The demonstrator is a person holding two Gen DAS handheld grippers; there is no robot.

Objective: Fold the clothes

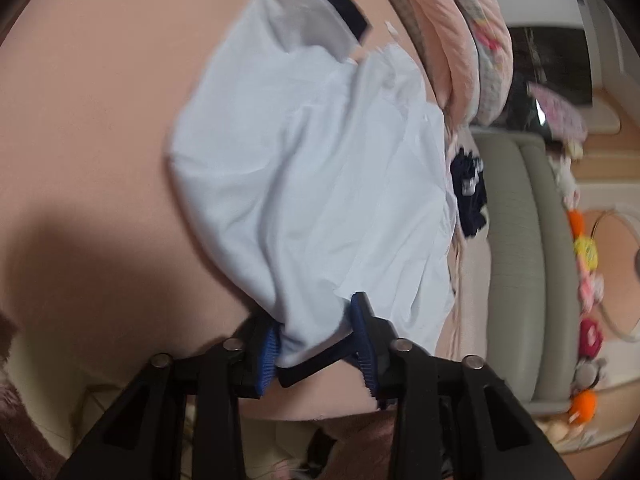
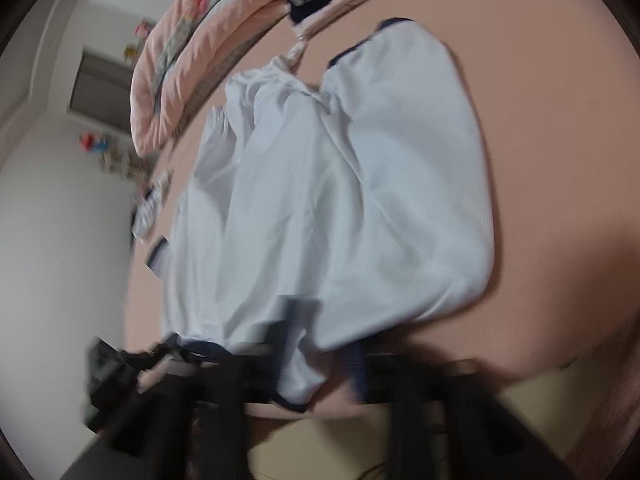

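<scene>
A white short-sleeved shirt (image 1: 312, 184) with navy trim lies crumpled on the pink bed sheet (image 1: 100, 120). My left gripper (image 1: 316, 344) is closed on its near hem, and white cloth with the navy edge fills the gap between the blue pads (image 1: 362, 332). In the right wrist view the same shirt (image 2: 340, 200) spreads away from me. My right gripper (image 2: 320, 360) is blurred and holds another bunch of the near hem between its dark fingers. A navy collar or cuff (image 1: 340, 4) shows at the shirt's far end.
A folded pink quilt (image 1: 452, 40) lies along the far edge of the bed, beside a dark navy garment (image 1: 468, 196). A grey padded headboard (image 1: 516, 240) and a row of plush toys (image 1: 584, 248) stand at the right. A white wall (image 2: 60, 260) is at the left of the right wrist view.
</scene>
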